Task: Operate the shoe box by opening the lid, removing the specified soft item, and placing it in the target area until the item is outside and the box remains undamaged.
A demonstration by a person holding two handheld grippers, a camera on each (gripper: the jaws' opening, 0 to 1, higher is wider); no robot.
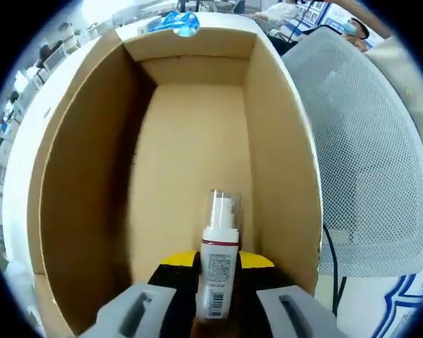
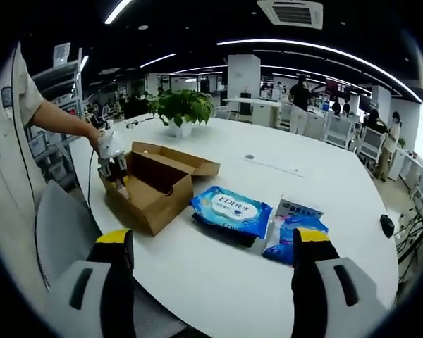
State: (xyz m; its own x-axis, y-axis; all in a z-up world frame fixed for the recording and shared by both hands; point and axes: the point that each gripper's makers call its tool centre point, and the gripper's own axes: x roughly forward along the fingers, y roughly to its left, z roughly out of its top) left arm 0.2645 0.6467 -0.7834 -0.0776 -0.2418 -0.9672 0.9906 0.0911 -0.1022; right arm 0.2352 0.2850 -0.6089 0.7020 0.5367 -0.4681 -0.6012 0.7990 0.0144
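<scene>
**Left tongs clamped on a bottle inside the open box; right tongs held back, jaws apart**

In the left gripper view, the left gripper (image 1: 217,310) has its jaws closed on a small white pump bottle (image 1: 219,264) with a clear cap and a barcode label. The bottle stands upright between the jaws, low inside the open cardboard shoe box (image 1: 77,183). The box walls rise on both sides of the tongs, and the far end wall lies well ahead. The brown floor ahead of the bottle is bare, so there is free room forward along the box. A blue soft packet (image 1: 175,22) lies past the far rim of the box. Right of the box wall is a white mesh chair back (image 1: 370,162), just beside the box edge.

In the right gripper view, the right gripper (image 2: 211,282) hangs above the near edge of the white table (image 2: 218,274), its jaws spread wide and holding nothing. Ahead and to its left sits the shoe box (image 2: 151,193), flaps open, with the left gripper (image 2: 111,158) at its far left end under a person's hand (image 2: 99,137). Straight ahead lies a blue wipes pack (image 2: 233,210), just beside the box. Ahead to the right, a small white box (image 2: 299,208) rests near another blue packet (image 2: 290,239). A potted plant (image 2: 181,109) stands well beyond the box. Bare tabletop lies between the right tongs and these items.
</scene>
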